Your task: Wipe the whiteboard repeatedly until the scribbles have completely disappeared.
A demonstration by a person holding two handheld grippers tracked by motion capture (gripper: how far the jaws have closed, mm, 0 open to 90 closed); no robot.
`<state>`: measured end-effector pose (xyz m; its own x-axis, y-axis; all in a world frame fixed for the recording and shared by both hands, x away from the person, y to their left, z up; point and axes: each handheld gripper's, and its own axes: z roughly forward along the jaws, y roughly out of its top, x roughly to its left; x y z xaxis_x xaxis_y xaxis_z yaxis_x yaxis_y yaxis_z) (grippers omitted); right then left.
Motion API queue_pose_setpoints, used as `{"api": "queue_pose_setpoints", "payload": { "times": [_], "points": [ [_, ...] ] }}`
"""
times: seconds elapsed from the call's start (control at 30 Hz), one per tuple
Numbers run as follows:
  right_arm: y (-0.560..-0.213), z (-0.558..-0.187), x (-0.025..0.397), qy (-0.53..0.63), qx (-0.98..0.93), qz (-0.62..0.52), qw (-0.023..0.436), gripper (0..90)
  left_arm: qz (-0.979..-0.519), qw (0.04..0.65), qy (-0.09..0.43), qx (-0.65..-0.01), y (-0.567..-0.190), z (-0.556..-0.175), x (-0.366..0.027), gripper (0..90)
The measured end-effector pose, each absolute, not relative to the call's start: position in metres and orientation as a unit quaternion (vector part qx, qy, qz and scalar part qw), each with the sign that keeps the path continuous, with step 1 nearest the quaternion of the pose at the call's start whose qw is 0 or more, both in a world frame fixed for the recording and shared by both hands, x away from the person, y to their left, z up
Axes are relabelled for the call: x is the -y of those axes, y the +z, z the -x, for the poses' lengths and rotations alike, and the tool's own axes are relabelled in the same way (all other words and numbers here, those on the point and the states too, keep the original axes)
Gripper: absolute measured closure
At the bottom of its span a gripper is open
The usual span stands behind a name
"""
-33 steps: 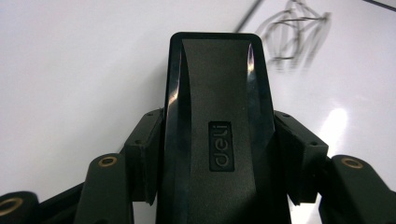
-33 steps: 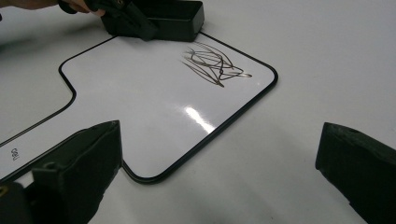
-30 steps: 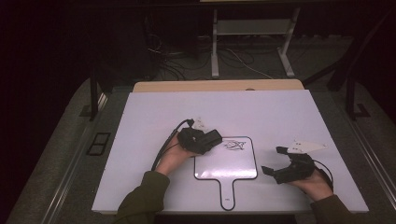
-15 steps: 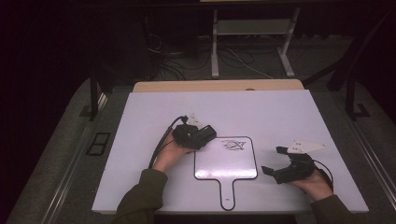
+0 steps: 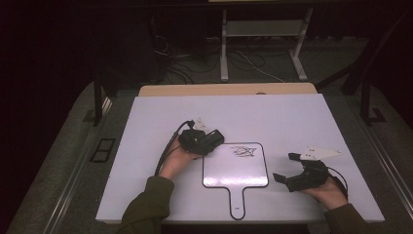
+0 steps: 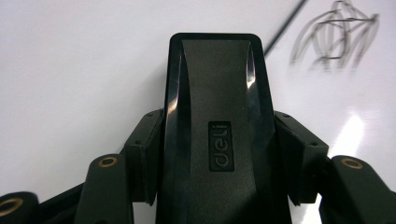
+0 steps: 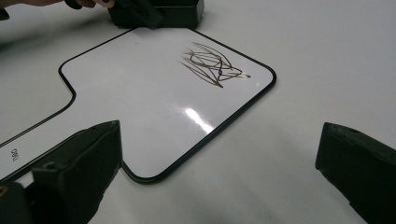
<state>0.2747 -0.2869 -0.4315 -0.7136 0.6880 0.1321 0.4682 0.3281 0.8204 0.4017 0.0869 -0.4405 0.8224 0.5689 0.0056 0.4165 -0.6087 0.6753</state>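
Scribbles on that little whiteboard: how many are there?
1. A single dark scribble sits near the far right corner of the whiteboard, just beyond the black eraser clamped in the left gripper.

Your left gripper (image 5: 207, 142), clamped on a black eraser (image 6: 217, 121), sits at the top left corner of the small whiteboard (image 5: 235, 170), so it blocks that corner while the scribble (image 5: 243, 150) just to its right lies uncovered. Your right gripper (image 5: 287, 170), jaws wide apart, rests off the board's right edge, leaving the strip of white table (image 5: 272, 117) between them free. Beyond both hands the far half of the table is bare for you to pass.
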Motion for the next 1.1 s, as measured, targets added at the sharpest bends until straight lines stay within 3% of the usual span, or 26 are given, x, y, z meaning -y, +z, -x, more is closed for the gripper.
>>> {"api": "queue_pose_setpoints", "payload": {
  "times": [0.43,0.73,1.1],
  "points": [
    [-0.431,-0.275,0.286,0.455,-0.807,-0.358,0.121,0.0,-0.912,0.343,0.081,-0.211,-0.439,-0.374,-0.052,39.3],
    [-0.431,-0.274,0.287,0.455,-0.806,-0.359,0.121,0.0,-0.897,0.348,0.087,-0.257,-0.440,-0.390,-0.079,39.3],
    [-0.432,-0.275,0.286,0.454,-0.807,-0.358,0.120,0.0,-0.910,0.349,0.072,-0.214,-0.440,-0.375,-0.054,39.2]
  ]
}}
